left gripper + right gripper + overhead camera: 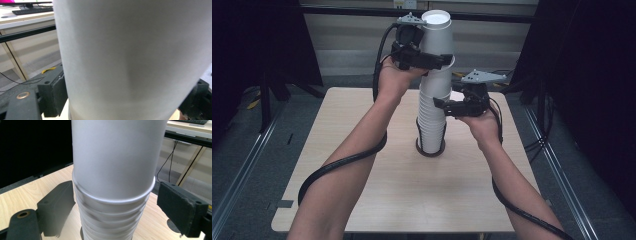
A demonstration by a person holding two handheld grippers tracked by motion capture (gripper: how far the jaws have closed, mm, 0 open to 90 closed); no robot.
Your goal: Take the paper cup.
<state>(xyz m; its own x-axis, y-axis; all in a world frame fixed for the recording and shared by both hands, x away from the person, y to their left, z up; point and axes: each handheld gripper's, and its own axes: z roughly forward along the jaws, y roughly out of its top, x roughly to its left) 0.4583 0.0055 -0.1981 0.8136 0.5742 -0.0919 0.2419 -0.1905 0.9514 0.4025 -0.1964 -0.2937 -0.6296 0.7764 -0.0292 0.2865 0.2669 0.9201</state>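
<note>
Worktop [377,200]: light wood, carrying one tall stack near its middle, slightly toward the far edge.
Stack of white paper cups [432,120]: standing upside down inside a dark ring [430,151] on the worktop, rims showing as stepped bands in the right gripper view [110,217].
Top cup [437,35]: sitting highest, closed base facing up, its rim just over the next cup; looming as a blank white wall in the left gripper view [132,57].
Left gripper [432,60]: reaching in from the left at the top cup's lower part; fingers [56,92] pressing against both sides of the cup wall, grasping the top cup.
Right gripper [447,106]: sitting lower, at the stack's right side; in the right gripper view, fingers [178,207] standing apart from the cups on both sides, released, with worktop showing in the gaps.
High view extras: both forearms coming in from the near edge, black cables [337,167] trailing along them.
Left gripper view extras: a keyboard [32,10] lying on a desk in the background.
</note>
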